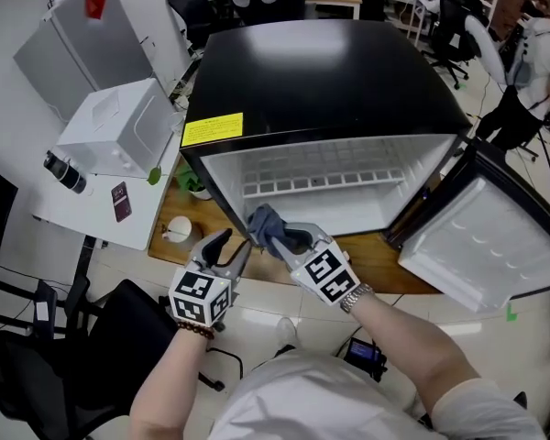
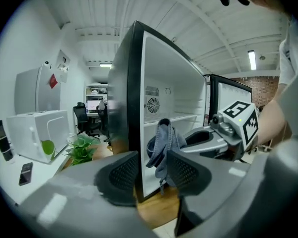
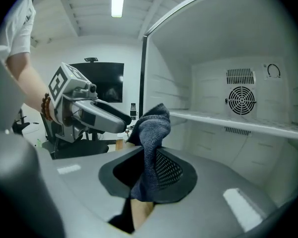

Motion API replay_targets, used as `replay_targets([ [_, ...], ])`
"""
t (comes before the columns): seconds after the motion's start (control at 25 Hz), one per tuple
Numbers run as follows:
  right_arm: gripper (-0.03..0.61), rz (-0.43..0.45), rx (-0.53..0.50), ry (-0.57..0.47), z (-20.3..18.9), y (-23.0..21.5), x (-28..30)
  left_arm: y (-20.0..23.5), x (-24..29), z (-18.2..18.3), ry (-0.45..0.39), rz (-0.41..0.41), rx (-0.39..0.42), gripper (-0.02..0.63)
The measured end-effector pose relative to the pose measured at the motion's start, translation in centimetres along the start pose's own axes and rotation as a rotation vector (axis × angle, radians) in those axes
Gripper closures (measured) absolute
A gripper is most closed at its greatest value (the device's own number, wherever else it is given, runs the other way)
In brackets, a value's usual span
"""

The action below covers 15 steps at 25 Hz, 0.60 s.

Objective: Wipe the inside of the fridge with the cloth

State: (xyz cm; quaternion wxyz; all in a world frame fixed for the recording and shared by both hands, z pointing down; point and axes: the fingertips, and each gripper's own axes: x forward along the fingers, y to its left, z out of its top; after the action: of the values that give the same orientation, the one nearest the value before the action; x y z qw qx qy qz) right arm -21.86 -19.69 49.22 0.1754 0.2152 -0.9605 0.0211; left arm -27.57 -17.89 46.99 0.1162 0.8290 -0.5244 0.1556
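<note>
A small black fridge (image 1: 321, 71) stands with its door (image 1: 481, 246) swung out to the right, showing a white inside with a wire shelf (image 1: 321, 183). My right gripper (image 1: 280, 236) is shut on a grey-blue cloth (image 1: 268, 225) at the fridge's front left corner. The cloth (image 3: 151, 133) stands up bunched between the pads of the right gripper (image 3: 146, 170), with the shelf and rear fan ahead. My left gripper (image 1: 231, 243) sits just left of it, open. In the left gripper view the cloth (image 2: 164, 140) hangs beyond the left gripper (image 2: 151, 175), clear of its pads.
The fridge rests on a wooden platform (image 1: 403, 269). To the left a white table holds a white box appliance (image 1: 119, 126), a phone (image 1: 120, 200), a cup (image 1: 177, 230) and a small plant (image 1: 188, 183). A black chair (image 1: 92, 337) is at lower left. A person (image 1: 532, 53) stands at far right.
</note>
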Motion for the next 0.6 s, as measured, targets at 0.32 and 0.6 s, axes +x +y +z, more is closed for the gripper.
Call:
replay_targets([
  [0.32,0.525,-0.038,0.001,0.012,-1.5,-1.1,4.3,1.7,1.9,-1.2,0.03,0.02,-0.014,0.407],
  [0.6,0.525,-0.066,0.03,-0.012,-2.0,-1.6,7.1,1.9,2.6,-1.3,0.033,0.007,-0.005,0.405],
])
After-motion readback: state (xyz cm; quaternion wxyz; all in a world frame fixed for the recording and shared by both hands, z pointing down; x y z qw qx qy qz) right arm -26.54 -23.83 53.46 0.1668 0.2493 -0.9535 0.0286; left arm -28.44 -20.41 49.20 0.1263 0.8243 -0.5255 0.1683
